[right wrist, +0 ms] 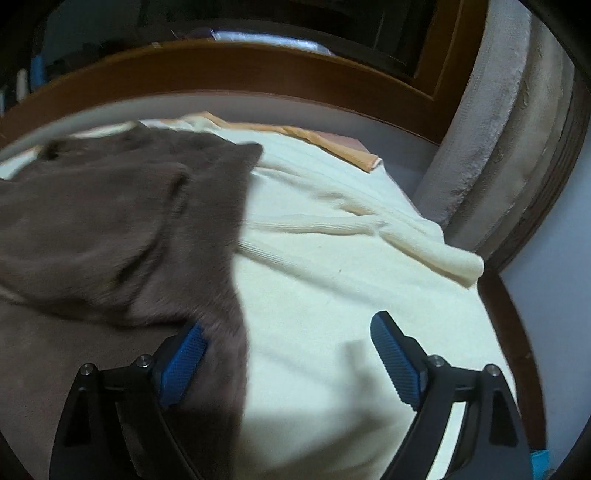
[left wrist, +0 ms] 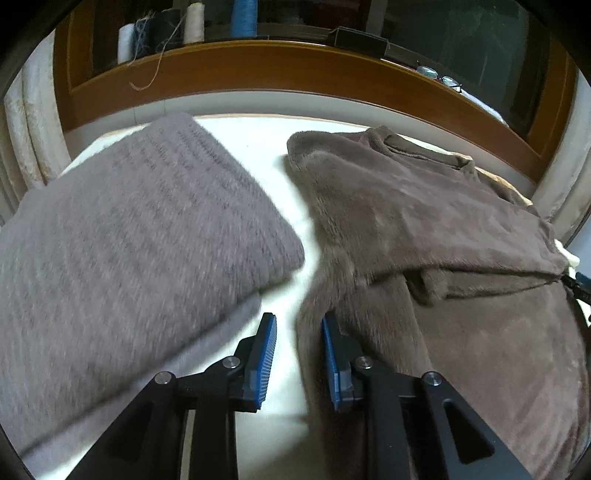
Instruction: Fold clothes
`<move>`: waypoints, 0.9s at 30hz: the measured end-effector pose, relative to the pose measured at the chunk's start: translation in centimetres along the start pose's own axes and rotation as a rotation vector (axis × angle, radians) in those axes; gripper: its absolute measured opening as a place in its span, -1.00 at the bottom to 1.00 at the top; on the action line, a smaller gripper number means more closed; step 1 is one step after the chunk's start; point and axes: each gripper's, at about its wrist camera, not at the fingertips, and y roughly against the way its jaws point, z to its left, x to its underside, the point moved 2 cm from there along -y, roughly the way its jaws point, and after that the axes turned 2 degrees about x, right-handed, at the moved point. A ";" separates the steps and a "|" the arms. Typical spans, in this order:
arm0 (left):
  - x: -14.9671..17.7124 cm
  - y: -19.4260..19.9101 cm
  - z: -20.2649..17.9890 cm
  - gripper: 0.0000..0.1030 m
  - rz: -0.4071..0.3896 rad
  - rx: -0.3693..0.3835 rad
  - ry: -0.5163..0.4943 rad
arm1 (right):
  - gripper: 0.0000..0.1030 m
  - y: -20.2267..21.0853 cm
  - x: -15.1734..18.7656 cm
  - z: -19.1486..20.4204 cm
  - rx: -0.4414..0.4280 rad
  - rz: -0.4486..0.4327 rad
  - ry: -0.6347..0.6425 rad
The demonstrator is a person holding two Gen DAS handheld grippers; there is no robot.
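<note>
A brown fleece garment (left wrist: 424,221) lies spread on the white surface (left wrist: 258,147), its collar at the far side and a flap folded across its middle. To its left sits a folded grey knit sweater (left wrist: 129,240). My left gripper (left wrist: 298,319) is open with a narrow gap, low over the strip of white between the two, its right finger against the brown garment's left edge. In the right wrist view the brown garment (right wrist: 110,221) fills the left half. My right gripper (right wrist: 289,322) is wide open; its left finger rests at the garment's right edge, its right finger over a cream garment (right wrist: 332,229).
A wooden ledge (left wrist: 295,70) runs along the far side, carrying thread cones (left wrist: 194,22), a dark box (left wrist: 360,40) and glasses (left wrist: 439,77). An orange cloth (right wrist: 332,144) peeks out beyond the cream garment. Pale padded posts (right wrist: 498,147) stand at the corners.
</note>
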 end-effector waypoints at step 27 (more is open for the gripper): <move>14.9 14.4 -8.3 -0.49 -0.066 0.234 -0.408 | 0.78 17.6 12.7 10.3 -0.487 -0.303 0.269</move>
